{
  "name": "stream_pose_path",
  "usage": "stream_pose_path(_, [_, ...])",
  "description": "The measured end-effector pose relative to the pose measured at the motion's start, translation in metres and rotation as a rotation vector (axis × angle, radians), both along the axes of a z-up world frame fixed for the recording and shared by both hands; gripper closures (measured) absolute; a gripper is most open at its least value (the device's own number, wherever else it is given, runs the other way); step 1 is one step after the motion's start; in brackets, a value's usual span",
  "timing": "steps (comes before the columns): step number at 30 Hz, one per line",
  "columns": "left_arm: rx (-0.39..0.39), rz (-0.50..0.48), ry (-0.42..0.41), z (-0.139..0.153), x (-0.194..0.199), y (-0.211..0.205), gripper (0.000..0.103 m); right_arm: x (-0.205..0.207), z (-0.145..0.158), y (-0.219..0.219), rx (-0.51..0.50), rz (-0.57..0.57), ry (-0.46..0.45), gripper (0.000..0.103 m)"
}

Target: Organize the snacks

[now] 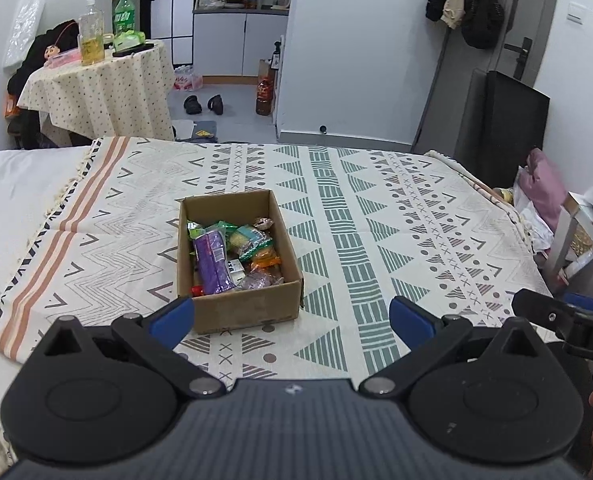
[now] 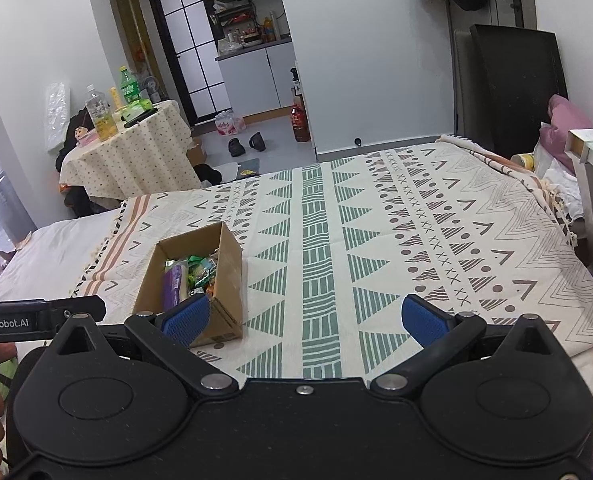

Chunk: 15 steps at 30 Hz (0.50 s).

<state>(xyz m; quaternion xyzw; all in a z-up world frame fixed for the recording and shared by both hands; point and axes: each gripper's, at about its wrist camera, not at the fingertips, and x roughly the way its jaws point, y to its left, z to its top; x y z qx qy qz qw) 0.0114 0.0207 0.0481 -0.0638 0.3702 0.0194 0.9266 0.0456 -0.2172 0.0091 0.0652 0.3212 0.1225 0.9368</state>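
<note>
Both the left gripper [image 1: 292, 320] and right gripper [image 2: 306, 318] stand wide apart, holding nothing. Snacks [image 1: 232, 254] fill the cardboard box [image 1: 248, 308] on the patterned blanket [image 1: 376, 220].

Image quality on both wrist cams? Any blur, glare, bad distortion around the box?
Left wrist: box and snacks sharp, light even and soft, no glare; the blanket's far edge bows from the fisheye, corners vignetted. Right wrist: also sharp, box partly behind a blue finger; bright window patch at the left edge, walls curve strongly.
</note>
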Motion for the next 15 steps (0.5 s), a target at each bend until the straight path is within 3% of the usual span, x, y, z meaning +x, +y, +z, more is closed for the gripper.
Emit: stream_pose_path(15, [0.032, -0.029, -0.007, 0.006, -0.024, -0.005, 0.000, -0.025, 0.001, 0.000, -0.020, 0.031, 0.007, 0.000])
